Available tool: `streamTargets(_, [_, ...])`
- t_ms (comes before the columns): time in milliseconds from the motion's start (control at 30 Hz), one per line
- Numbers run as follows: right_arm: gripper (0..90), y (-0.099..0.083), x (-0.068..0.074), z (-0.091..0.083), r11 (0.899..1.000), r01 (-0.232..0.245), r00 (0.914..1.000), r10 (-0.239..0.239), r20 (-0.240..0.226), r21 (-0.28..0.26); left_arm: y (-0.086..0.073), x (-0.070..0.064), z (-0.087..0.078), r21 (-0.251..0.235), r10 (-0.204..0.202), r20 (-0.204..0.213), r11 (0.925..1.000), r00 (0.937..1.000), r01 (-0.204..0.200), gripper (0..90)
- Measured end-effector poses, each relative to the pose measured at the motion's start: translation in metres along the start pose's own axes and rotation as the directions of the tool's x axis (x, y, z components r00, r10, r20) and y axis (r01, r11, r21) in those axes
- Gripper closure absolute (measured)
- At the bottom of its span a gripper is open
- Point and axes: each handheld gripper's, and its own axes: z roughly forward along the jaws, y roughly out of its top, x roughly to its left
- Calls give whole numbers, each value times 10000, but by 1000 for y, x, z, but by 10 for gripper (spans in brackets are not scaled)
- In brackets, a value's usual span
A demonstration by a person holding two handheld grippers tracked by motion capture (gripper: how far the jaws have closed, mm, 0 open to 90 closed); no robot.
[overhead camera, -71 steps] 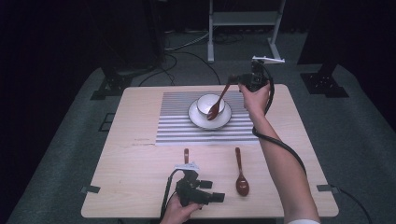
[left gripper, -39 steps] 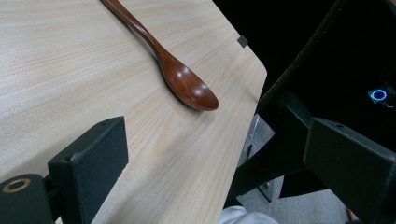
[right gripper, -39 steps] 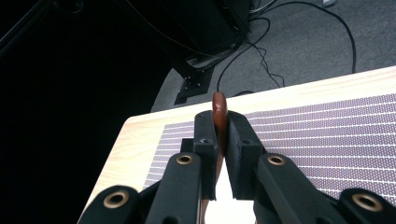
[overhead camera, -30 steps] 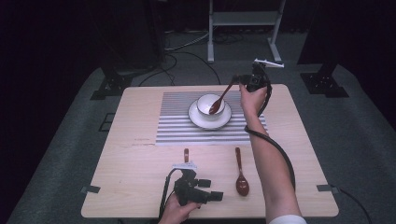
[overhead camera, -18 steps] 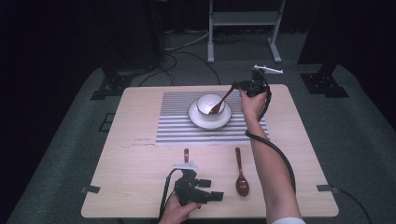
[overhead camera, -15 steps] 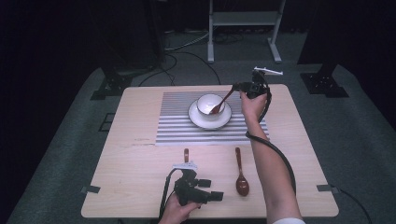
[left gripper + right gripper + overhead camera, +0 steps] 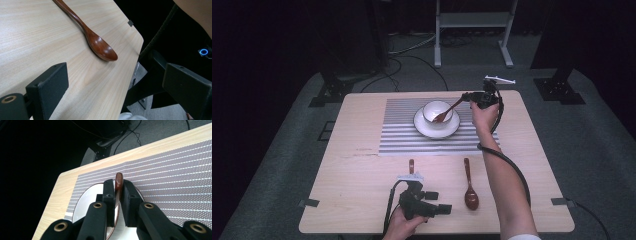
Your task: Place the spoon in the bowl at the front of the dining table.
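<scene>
The wooden table (image 7: 362,150) in front of me carries a striped placemat (image 7: 402,135) on its far half, and on that mat stands a white saucer (image 7: 424,127) with a white bowl (image 7: 432,106) in it. My right gripper (image 7: 468,97) is out beyond the bowl's right side, clamped on the handle of a brown wooden spoon (image 7: 447,111) whose scoop end dips into the bowl; in the right gripper view the handle (image 7: 118,183) is pinched between my two jaws. My left gripper (image 7: 432,207) rests low at the near edge, its jaws spread wide with nothing between them. A second spoon (image 7: 470,192) lies flat on the bare wood just right of it. A small brown piece (image 7: 411,165) lies beyond my left gripper, probably another handle, mostly hidden.
</scene>
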Motion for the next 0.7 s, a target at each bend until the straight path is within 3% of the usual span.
streamTargets(333, [799,-3,-14,0,9996,-220,9997,223,-140,198,1,2,2,34,-76,-10,10000,10000,76,54])
streamTargets(700, [708,-8,-22,0,9964,-369,9973,416,-605,761,1,3,2,26,-26,-16,10000,10000,26,54])
